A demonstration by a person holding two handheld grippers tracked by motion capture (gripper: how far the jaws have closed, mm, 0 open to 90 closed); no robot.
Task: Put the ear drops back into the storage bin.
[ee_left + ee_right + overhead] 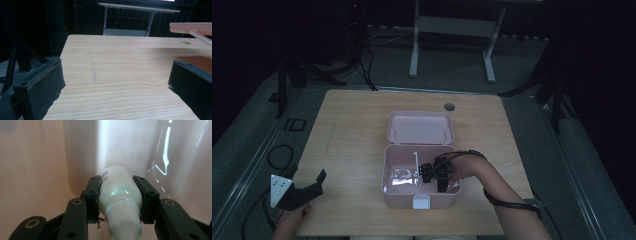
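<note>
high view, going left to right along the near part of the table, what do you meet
left gripper → pink box → right gripper inside the box → person's right forearm

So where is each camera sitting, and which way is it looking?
High view: above the person's side, looking forward and down on the wooden table and open pink box; both forearms show, with the left gripper and right gripper.
Left gripper view: rides the left gripper, looking across the table; its open black jaws show.
Right gripper view: rides the right gripper, looking into the box, jaws clamping a white bottle.
Shared: the high and left gripper views both show the box's lid.
</note>
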